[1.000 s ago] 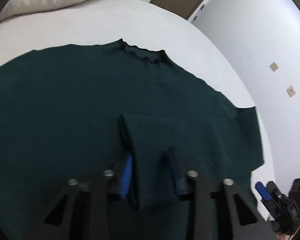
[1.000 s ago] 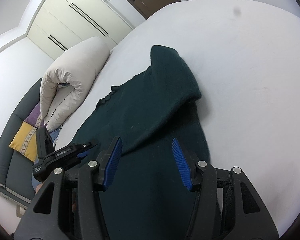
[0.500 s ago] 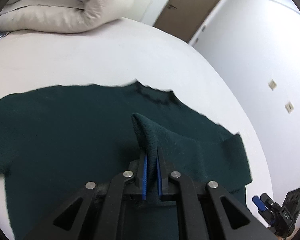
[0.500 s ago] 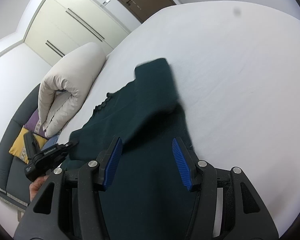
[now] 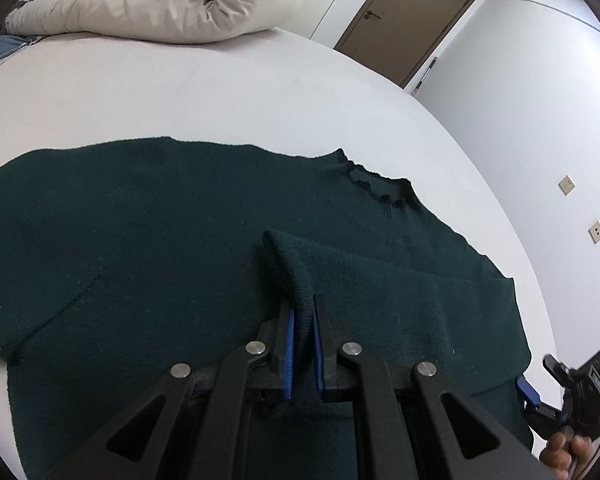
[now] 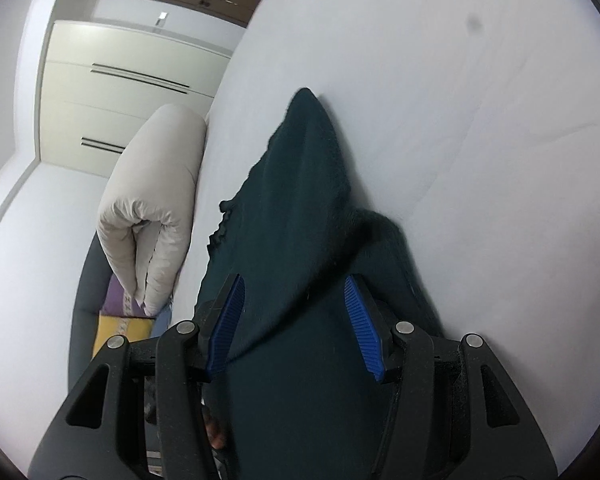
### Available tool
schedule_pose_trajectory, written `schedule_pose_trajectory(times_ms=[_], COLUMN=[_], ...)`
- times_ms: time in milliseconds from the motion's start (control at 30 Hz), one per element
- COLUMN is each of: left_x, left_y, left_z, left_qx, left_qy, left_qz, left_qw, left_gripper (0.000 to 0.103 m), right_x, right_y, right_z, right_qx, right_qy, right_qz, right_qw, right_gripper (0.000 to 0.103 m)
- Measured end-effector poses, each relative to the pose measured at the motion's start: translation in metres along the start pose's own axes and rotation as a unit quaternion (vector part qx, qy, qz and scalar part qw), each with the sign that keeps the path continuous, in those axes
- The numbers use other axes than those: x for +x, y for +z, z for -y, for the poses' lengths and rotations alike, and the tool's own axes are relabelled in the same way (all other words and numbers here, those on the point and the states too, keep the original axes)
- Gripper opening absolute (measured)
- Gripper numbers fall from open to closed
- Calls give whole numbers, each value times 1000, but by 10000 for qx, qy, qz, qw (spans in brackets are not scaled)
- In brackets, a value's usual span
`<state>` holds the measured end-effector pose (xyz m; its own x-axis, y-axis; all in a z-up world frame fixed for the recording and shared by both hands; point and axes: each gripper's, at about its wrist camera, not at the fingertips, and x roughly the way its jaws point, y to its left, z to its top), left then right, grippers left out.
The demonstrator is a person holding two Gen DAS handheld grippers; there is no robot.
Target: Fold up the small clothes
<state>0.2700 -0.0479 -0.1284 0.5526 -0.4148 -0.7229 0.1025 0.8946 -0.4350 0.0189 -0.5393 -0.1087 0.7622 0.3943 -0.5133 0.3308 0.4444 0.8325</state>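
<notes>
My left tool (image 5: 303, 350) is clamped on the sleeve cuff (image 5: 300, 280) of the dark green sweater (image 5: 140, 232), which lies flat on the bed (image 5: 220, 92); the sleeve runs off to its right. My right tool (image 6: 296, 320) stands apart, cloth between its pads, unpinched. Only the left view shows the collar (image 5: 374, 184) ahead; the right view adds the wardrobe (image 6: 120, 80).

The right gripper (image 6: 296, 320) hangs over a dark green sweater (image 6: 300, 240) on the white bed (image 6: 480, 140), jaws apart (nothing pinched). A sleeve lies folded across the sweater. A rolled duvet (image 6: 156, 200) sits left.
</notes>
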Motion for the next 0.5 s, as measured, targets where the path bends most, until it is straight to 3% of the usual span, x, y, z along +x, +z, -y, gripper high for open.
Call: schedule_pose_trajectory(times_ms=[233, 400, 500], left_x=[-5, 0, 1], left_y=[0, -3, -7], left_z=[-5, -8, -14], left_qx=[-94, -69, -131], left_qy=[-121, -89, -186], left_qz=[127, 153, 201], left_qw=[9998, 9998, 9995], left_gripper=[9, 10, 11], right_x=[2, 8, -1], right_y=[24, 17, 15], right_z=[24, 17, 5], right_qx=[675, 273, 40], right_qy=[311, 149, 86], right_qz=[526, 625, 448], right_qw=[9958, 9976, 9990], right_gripper=[43, 37, 41])
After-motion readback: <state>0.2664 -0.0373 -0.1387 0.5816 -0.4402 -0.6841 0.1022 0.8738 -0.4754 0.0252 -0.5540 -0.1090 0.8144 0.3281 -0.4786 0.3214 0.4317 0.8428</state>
